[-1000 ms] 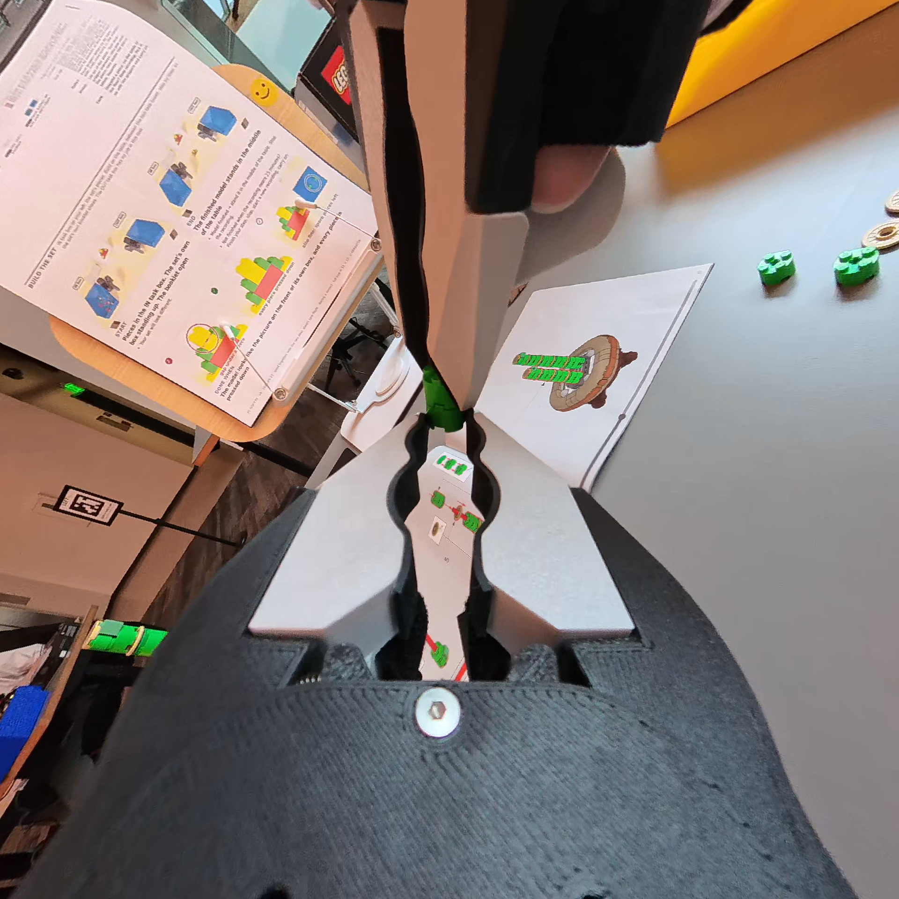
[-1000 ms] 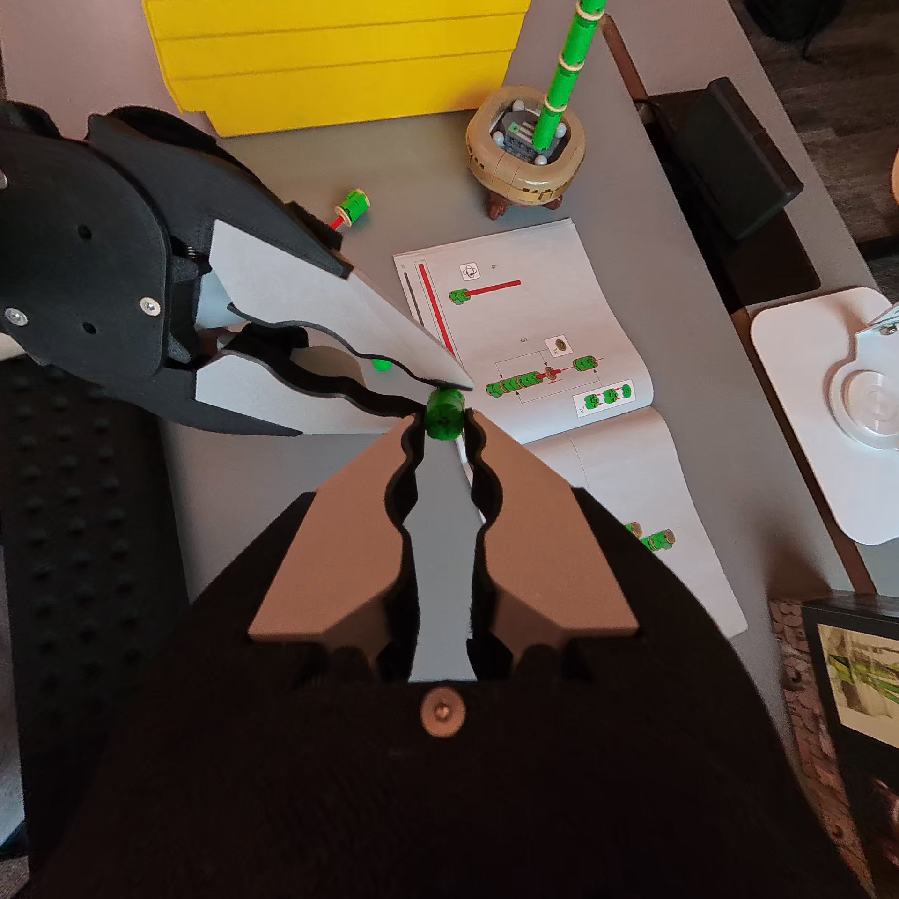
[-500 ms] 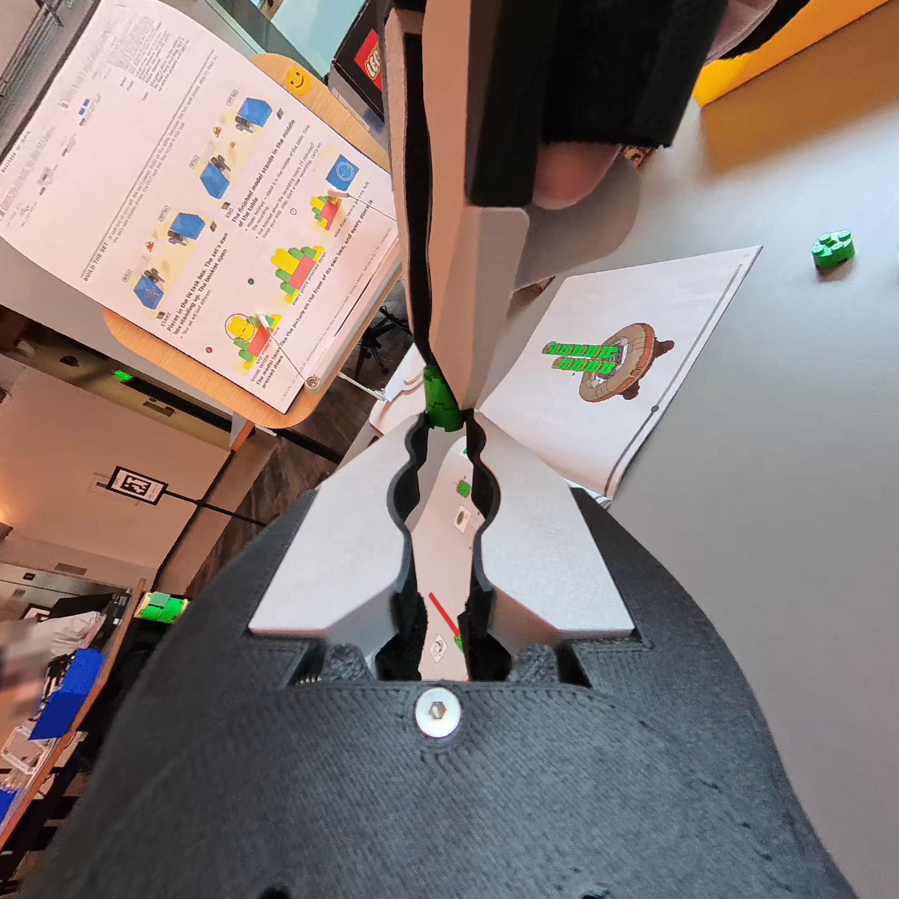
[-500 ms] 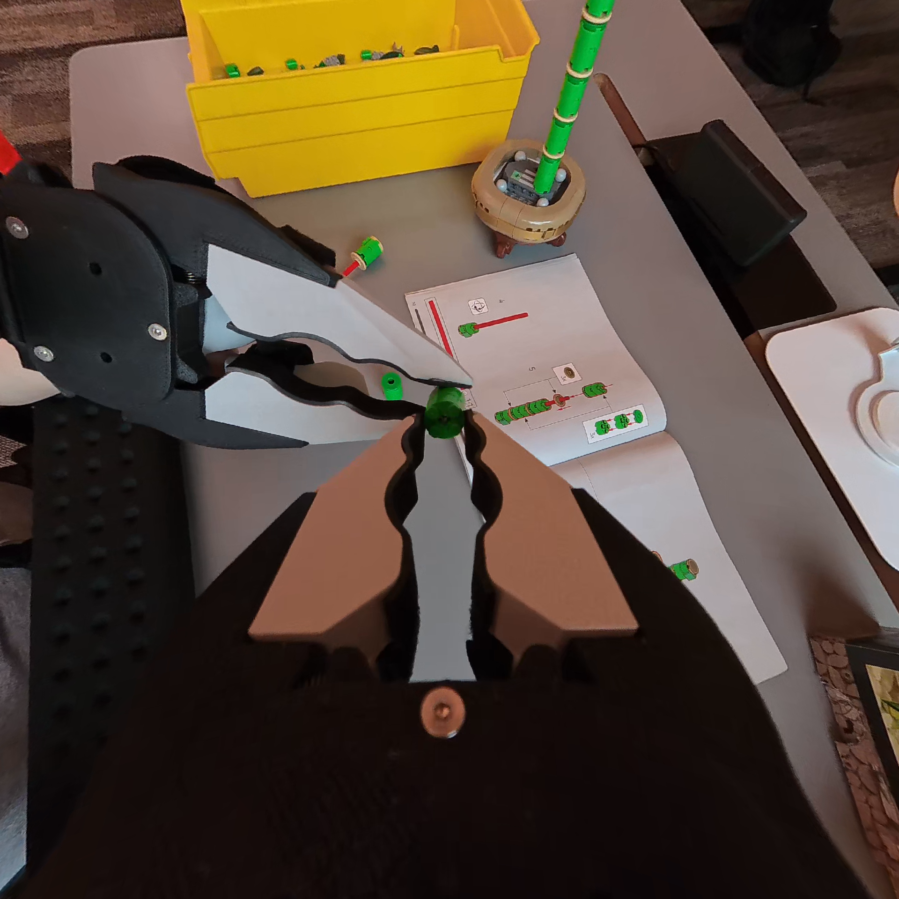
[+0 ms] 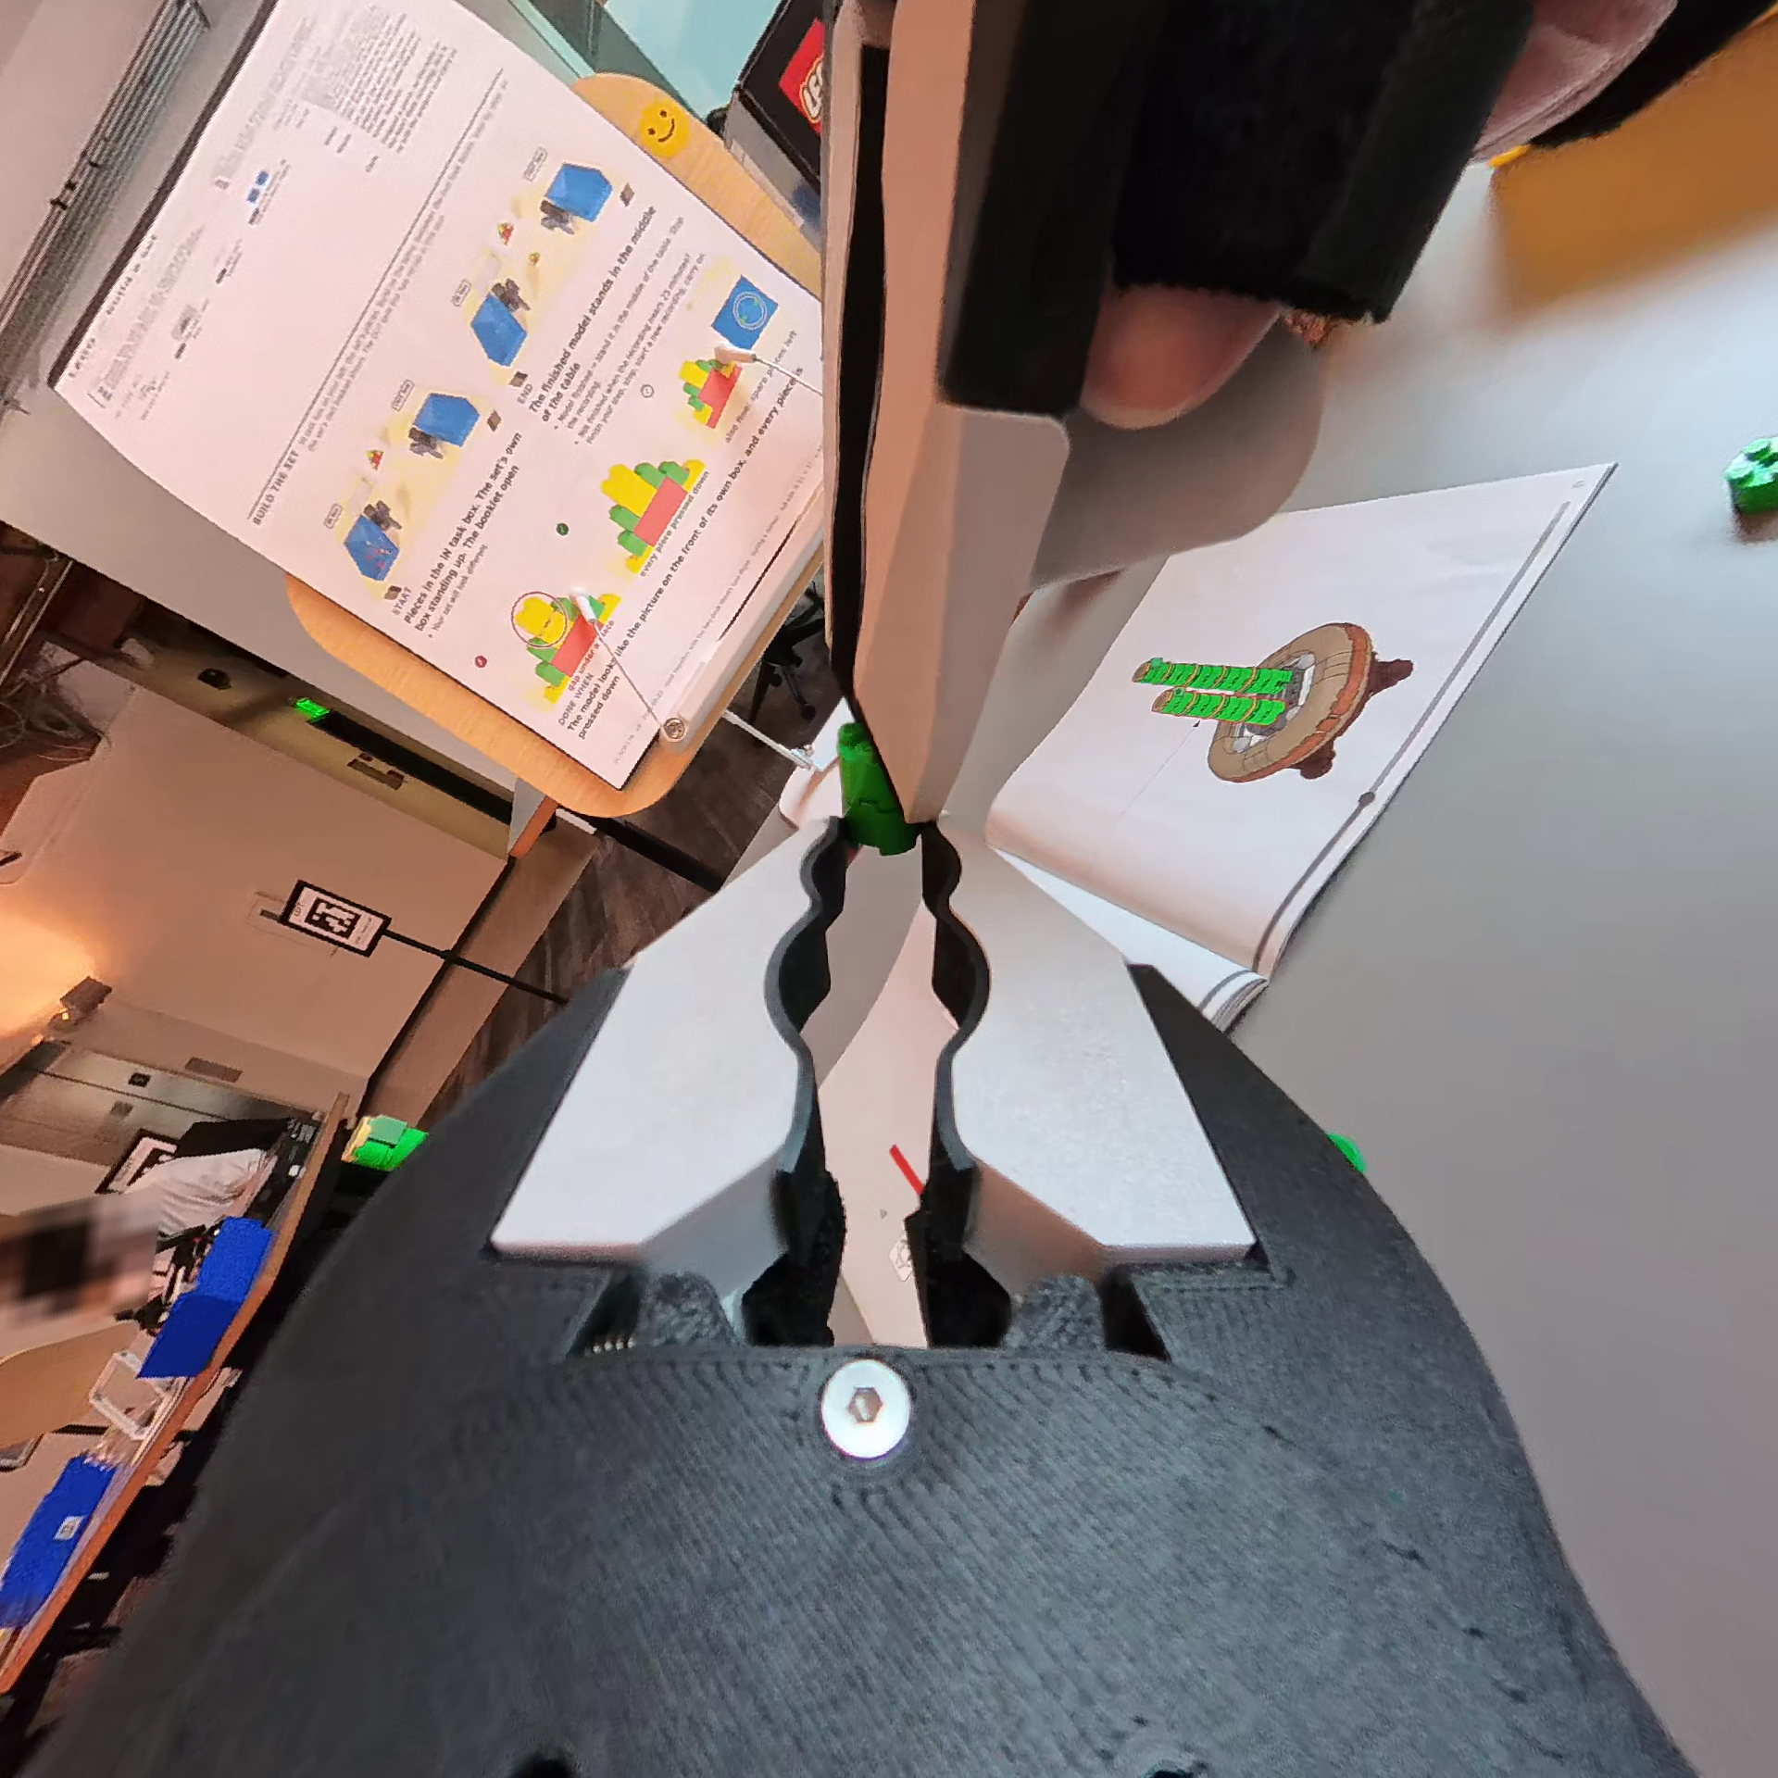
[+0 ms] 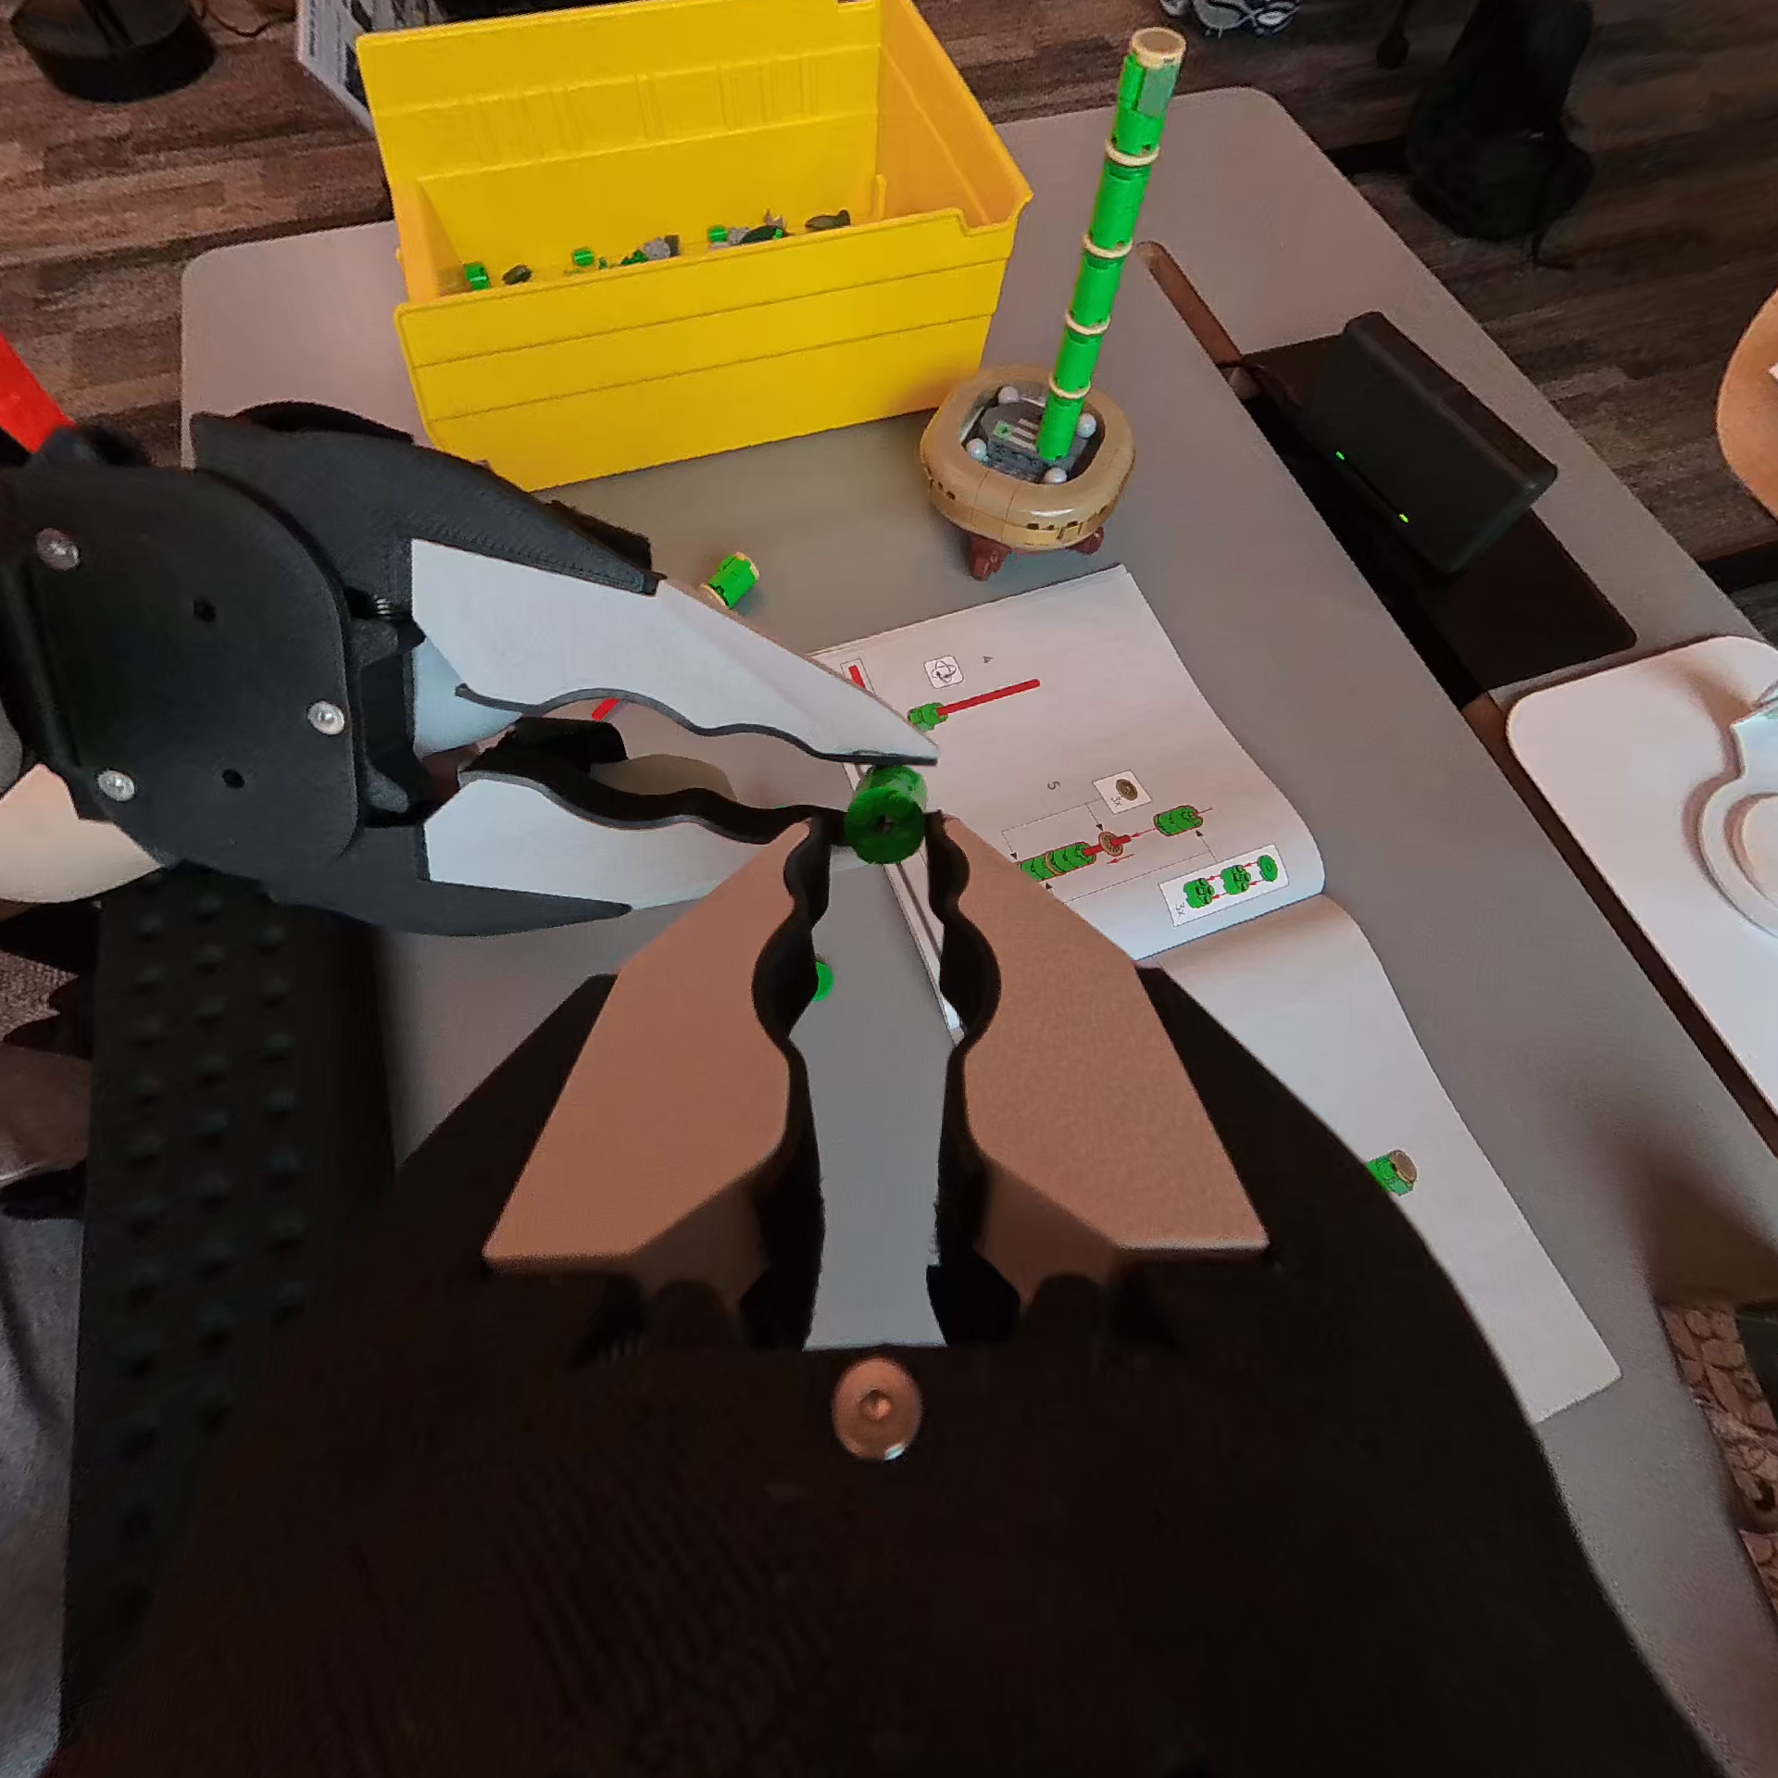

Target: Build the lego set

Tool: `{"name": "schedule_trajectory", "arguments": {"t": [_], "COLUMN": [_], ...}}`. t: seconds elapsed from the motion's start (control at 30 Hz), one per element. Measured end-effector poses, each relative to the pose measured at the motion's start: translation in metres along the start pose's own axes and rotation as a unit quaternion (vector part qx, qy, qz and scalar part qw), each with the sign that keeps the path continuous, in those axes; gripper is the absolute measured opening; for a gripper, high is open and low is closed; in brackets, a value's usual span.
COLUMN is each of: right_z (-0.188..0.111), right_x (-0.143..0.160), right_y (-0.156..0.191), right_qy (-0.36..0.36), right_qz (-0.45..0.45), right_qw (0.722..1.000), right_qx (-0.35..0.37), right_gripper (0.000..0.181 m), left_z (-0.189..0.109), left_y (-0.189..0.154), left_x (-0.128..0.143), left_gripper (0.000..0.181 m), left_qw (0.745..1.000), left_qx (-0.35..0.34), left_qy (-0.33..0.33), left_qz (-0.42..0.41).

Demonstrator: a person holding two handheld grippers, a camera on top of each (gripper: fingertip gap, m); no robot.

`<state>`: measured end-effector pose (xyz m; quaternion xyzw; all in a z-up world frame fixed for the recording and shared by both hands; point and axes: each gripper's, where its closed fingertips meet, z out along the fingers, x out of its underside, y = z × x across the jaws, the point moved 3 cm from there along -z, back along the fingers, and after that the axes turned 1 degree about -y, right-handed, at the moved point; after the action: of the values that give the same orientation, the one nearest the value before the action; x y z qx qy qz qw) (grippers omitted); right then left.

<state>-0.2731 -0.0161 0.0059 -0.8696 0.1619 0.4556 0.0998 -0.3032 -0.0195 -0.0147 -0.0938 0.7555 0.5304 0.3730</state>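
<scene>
Both grippers pinch 1 green round lego stack (image 6: 886,814) above the open instruction booklet (image 6: 1106,731): the right gripper (image 6: 880,835) from below, the left gripper (image 5: 877,835) from the side.

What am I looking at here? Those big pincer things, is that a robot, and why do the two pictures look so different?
No robot: a person holds a two-finger gripper in each hand, each with a camera looking along its fingers. One picture comes from the left gripper, the other from the right gripper. Both tips pinch the same small green round piece, so each view also shows the other gripper. On the grey table lie an open instruction booklet, a yellow bin of loose pieces, a tan round base with a tall green stalk, and a few stray green pieces.
</scene>
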Motion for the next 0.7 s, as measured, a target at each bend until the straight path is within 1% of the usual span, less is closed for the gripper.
{"name": "schedule_trajectory", "arguments": {"t": [0.2, 0.7], "right_z": [0.0041, 0.0069], "right_x": [-0.0006, 0.0027], "right_y": [-0.0014, -0.0037], "right_qy": [0.0, -0.013], "right_qz": [0.025, 0.058], "right_qw": [1.0, 0.998], "right_qx": [0.018, -0.016], "right_gripper": [0.019, 0.018], "left_z": [0.0013, 0.0019], "left_y": [0.0024, 0.002], "left_x": [0.004, 0.0058], "left_gripper": [0.014, 0.014], "left_qw": [1.0, 0.999], "left_qx": [-0.017, -0.021], "left_qy": [0.016, 0.021], "left_qz": [0.019, 0.032]}}
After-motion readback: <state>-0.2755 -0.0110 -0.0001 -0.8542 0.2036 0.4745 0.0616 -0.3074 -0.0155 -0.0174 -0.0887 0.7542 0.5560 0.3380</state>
